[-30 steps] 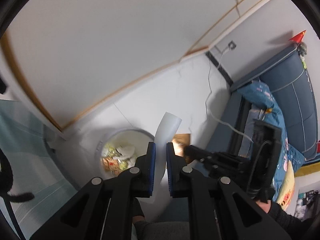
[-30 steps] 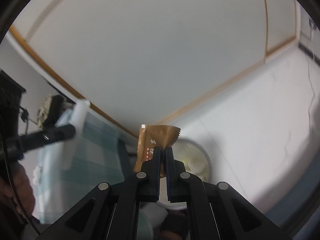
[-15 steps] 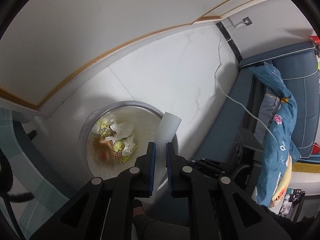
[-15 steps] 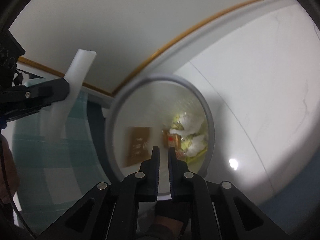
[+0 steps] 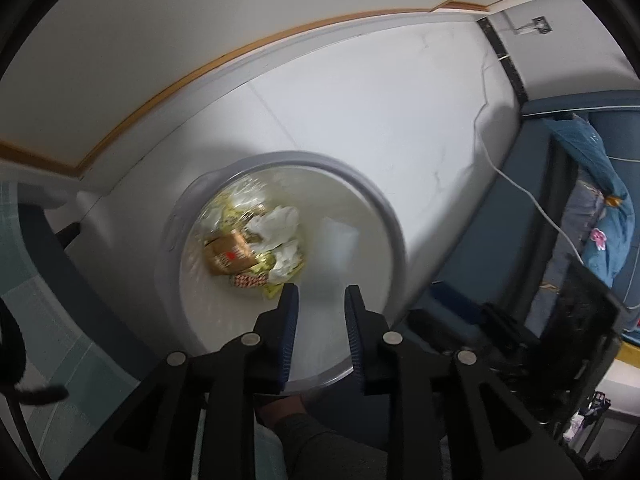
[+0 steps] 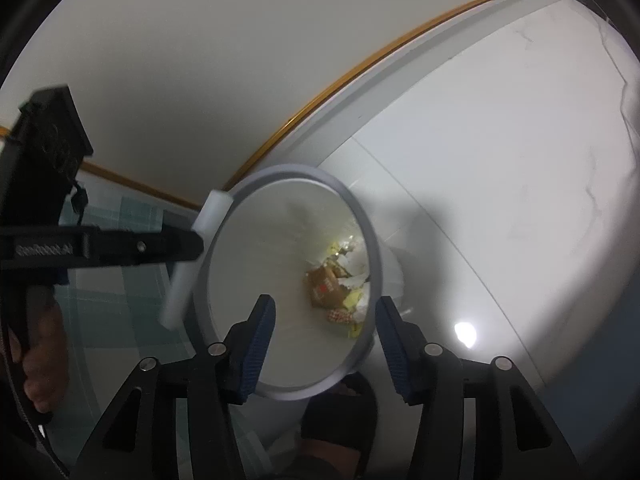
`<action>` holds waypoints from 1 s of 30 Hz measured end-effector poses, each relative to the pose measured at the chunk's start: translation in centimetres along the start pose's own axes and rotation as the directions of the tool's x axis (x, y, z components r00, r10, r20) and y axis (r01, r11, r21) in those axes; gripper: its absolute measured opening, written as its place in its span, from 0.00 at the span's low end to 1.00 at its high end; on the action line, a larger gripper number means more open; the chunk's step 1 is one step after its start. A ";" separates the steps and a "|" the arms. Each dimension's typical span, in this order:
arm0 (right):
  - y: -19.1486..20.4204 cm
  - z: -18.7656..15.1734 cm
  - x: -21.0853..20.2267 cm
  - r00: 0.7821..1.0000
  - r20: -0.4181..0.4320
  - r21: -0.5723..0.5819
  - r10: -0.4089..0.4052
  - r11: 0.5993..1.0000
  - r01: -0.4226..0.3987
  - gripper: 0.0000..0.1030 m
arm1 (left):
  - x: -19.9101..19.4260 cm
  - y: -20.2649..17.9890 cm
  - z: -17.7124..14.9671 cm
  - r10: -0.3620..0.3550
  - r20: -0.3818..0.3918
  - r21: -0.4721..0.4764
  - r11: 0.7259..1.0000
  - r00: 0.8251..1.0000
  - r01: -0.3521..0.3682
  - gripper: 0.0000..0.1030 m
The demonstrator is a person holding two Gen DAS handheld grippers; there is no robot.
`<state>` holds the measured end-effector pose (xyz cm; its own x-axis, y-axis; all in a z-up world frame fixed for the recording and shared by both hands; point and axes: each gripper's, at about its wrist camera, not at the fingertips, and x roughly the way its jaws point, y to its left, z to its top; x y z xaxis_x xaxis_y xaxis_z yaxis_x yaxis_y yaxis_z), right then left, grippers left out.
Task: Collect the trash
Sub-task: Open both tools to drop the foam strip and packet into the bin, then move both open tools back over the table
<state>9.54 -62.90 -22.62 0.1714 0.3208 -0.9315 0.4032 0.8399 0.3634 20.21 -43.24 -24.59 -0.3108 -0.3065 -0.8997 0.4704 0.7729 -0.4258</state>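
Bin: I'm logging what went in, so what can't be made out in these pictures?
- Strip: motion-blurred in the right view, beside the left gripper; only a pale smear in the left view.
- Wrapper print: blurred in both views.
- Trash under the wrapper and tissue: covered by them.
- Bin near rim: partly behind the open right gripper in the right view.

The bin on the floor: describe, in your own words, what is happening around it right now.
A person holds two grippers over the white bin, which holds tissues and wrappers, with a brown wrapper on top. The left gripper is open, and a blurred white strip just off its tip looks to be dropping in. The right gripper is open and empty.
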 end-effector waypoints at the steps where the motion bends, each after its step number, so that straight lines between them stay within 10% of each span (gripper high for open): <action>1: -0.3 -0.1 -0.2 1.000 0.005 0.007 -0.002 1.000 0.002 0.57 | 0.0 0.0 0.0 0.008 -0.001 -0.007 1.000 1.000 -0.008 0.30; 4: -0.4 0.2 -0.7 1.000 0.028 0.024 0.009 1.000 -0.010 0.61 | -0.7 0.4 -0.6 0.048 0.029 -0.018 0.999 0.998 -0.048 0.59; 12: 0.0 0.4 -1.8 0.998 0.062 0.005 0.009 1.000 -0.009 0.73 | -2.4 0.4 -1.8 0.147 0.139 -0.054 0.989 0.979 -0.140 0.80; 30: 1.2 0.2 -7.6 0.989 0.144 -0.003 -0.025 1.000 0.026 0.84 | -10.7 -1.7 -5.7 0.273 0.452 -0.077 0.961 0.849 -0.267 0.80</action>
<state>8.87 -64.45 -15.12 0.2891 0.2331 -0.9285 0.4045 0.8493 0.3391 18.02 -38.12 -13.67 0.2375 -0.3006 -0.9237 0.4715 0.8671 -0.1609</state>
